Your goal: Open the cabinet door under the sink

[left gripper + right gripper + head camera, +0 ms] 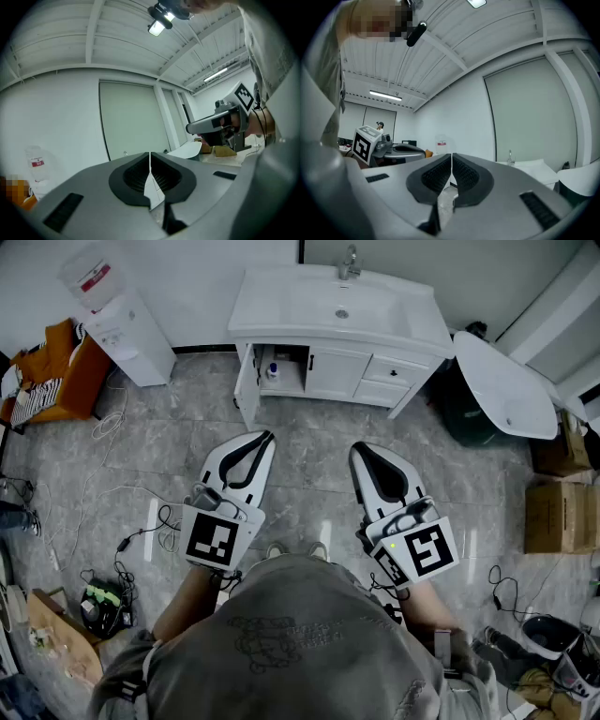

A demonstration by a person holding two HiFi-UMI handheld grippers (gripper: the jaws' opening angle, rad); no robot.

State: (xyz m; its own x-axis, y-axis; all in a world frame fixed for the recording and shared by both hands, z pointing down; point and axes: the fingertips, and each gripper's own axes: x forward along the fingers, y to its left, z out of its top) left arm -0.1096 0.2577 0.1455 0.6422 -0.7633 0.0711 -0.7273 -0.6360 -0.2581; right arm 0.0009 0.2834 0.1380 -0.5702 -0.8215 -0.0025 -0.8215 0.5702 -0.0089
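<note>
A white sink cabinet stands against the far wall in the head view. Its left door is swung open, showing a bottle on a shelf inside. The sink basin with a tap sits on top. My left gripper and right gripper are held side by side well short of the cabinet, above the floor, both shut and holding nothing. In the left gripper view the pads meet; in the right gripper view the jaws touch too, and the sink top shows beyond.
A water dispenser stands left of the cabinet, with an orange chair beside it. A white tub leans at the right, near cardboard boxes. Cables trail over the tiled floor at the left.
</note>
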